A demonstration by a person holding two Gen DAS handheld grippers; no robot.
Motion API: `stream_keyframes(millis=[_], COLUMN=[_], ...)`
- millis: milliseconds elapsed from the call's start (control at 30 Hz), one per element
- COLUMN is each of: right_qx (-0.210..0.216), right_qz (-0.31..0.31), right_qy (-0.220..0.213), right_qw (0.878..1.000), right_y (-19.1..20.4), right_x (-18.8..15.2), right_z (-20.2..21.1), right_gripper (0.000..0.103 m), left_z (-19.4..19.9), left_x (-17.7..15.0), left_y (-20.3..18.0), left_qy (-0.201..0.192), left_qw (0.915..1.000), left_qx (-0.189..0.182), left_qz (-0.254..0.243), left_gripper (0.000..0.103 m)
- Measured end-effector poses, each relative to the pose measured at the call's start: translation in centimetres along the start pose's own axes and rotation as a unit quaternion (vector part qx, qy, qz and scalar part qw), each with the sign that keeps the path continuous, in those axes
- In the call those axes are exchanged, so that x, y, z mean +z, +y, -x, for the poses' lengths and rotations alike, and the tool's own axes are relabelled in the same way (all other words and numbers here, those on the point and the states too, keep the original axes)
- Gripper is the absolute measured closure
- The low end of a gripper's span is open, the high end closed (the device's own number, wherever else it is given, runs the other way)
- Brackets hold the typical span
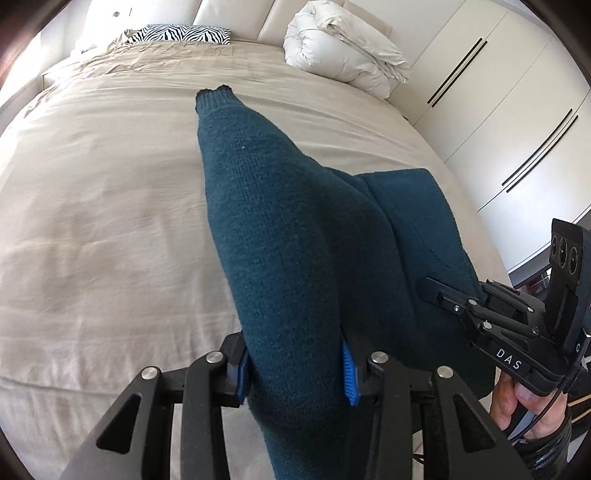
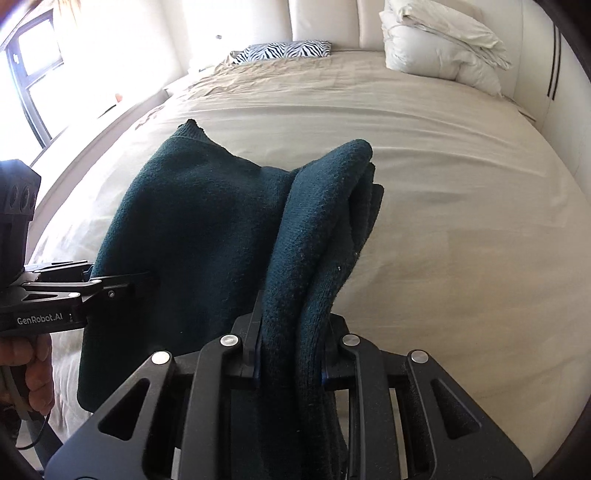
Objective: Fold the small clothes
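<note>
I see my left hand-held gripper point(image 1: 295, 373) pinching the teal sweater point(image 1: 288, 236), my right hand-held gripper point(image 2: 290, 350) pinching its bunched fold; it drapes forward above the bed point(image 1: 110, 206).

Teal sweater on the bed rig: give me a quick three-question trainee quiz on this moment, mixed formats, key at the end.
1. True or false: the teal sweater lies flat on the beige sheet, untouched by either gripper.
2. Multiple choice: what sits at the head of the bed beside the rolled white duvet? A) a laptop B) a zebra-print pillow C) a laundry basket
3. Fill in: the right gripper is shut on a bunched fold of the ____.

Key
1. False: the left gripper and the right gripper each clamp part of it.
2. B
3. Teal sweater
</note>
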State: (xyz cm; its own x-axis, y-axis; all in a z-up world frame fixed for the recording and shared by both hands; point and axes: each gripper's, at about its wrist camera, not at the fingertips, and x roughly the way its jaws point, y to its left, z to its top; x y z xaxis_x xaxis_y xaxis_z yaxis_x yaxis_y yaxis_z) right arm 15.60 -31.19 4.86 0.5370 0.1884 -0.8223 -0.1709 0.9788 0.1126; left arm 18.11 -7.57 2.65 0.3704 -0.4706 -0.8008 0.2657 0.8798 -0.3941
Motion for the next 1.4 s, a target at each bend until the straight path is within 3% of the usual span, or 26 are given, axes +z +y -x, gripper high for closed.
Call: stream_keyframes(millis=[267, 433, 600, 800, 1167, 1400], right_qx=[0.041, 0.081, 0.089, 0.097, 0.097, 0.143], right_qz=[0.003, -0.024, -0.033, -0.049, -0.086, -0.144], right_qy=[0.004, 0.019, 0.034, 0.03, 0.045, 0.048], right_qw=[0.999, 0.996, 0.995, 0.994, 0.991, 0.978], right_y=[7.3, 9.8, 11.2, 10.7, 8.8, 6.8], right_x=[-5.2, -8.3, -11.2, -10.7, -13.1, -14.5], right_z=[2.9, 2.2, 0.7, 0.3, -1.6, -3.0], right_gripper=[0.084, 0.084, 0.084, 0.084, 0.083, 0.082], left_z=[5.3, 5.6, 4.4, 4.4, 2.7, 2.2], left_x=[-7.7, -11.7, -14.1, -14.1, -13.3, -13.6], left_y=[2.9, 5.6, 7.9, 8.1, 8.0, 7.9], left_qy=[0.001, 0.013, 0.025, 0.022, 0.029, 0.026], left_qw=[0.9997, 0.9988, 0.9974, 0.9982, 0.9979, 0.9981], left_qx=[0.023, 0.024, 0.018, 0.025, 0.042, 0.044], left_qz=[0.011, 0.041, 0.065, 0.051, 0.04, 0.036], left_gripper=[0.063, 0.062, 0.061, 0.06, 0.055, 0.054])
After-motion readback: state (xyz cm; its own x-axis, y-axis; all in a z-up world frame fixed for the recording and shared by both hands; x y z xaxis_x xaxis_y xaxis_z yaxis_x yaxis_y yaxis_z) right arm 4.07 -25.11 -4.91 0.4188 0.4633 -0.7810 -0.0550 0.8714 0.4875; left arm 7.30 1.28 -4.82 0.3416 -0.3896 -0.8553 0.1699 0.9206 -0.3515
